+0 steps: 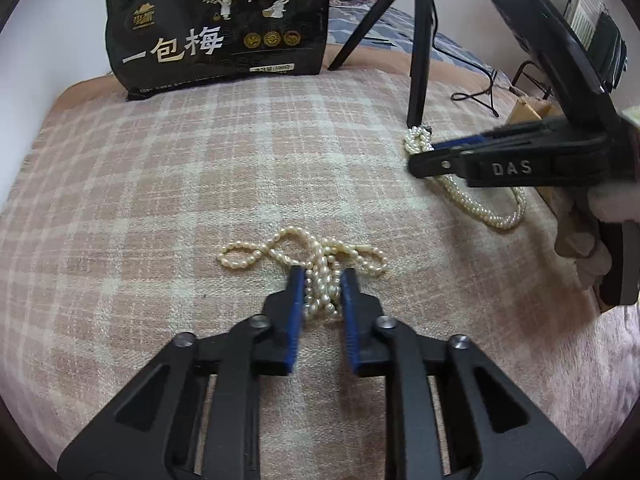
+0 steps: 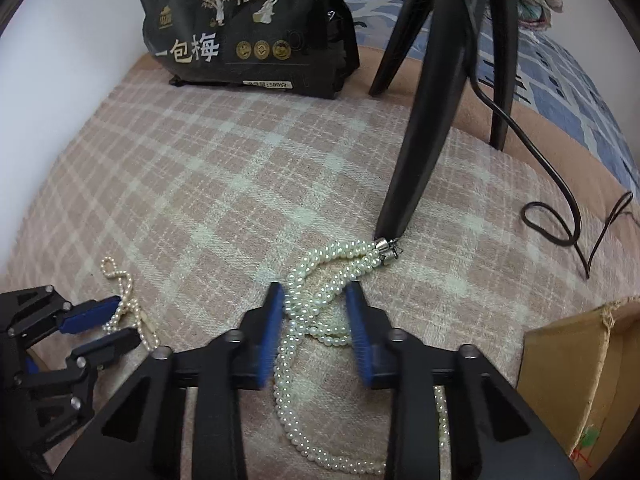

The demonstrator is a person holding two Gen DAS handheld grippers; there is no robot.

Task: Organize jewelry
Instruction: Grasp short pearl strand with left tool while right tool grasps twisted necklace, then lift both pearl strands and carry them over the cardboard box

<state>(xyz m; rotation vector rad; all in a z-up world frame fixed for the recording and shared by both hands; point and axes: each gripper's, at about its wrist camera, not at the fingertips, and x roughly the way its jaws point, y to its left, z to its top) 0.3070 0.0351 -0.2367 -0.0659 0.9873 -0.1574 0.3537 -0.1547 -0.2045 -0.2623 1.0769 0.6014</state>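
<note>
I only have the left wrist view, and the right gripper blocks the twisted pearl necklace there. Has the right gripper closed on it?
Observer: No. The right gripper is open, with one pad on either side of the twisted pearl necklace.
Operator: Where is the clasp?
Observer: The silver clasp lies ahead of the fingers, right at the tip of the tripod leg.
Operator: And the rest of the necklace?
Observer: It loops back under the gripper, toward the camera.

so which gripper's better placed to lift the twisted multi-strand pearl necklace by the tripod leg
Right. The right gripper already straddles the twisted pearl necklace, jaws open around its strands. The left gripper is busy around the loose pearl strand, farther off.
</note>
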